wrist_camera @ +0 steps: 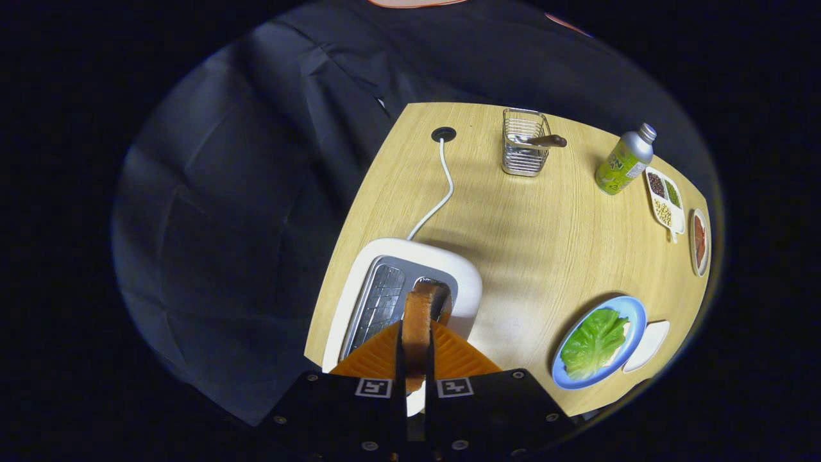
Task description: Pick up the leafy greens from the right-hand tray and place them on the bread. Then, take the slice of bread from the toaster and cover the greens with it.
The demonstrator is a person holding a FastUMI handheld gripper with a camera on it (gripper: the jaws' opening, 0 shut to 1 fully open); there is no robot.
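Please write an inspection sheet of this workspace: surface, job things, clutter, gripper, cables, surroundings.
Surface: wooden table, with a cable hole near its far edge.
Job things: bread slice standing on edge between the fingers, over the white toaster; leafy greens on the blue plate; small white tray beside it.
Clutter: wire basket, green bottle, divided dish, small bowl.
Gripper: gripper shut on the bread slice.
Cables: white cord from toaster to hole.
Surroundings: black cloth wall.
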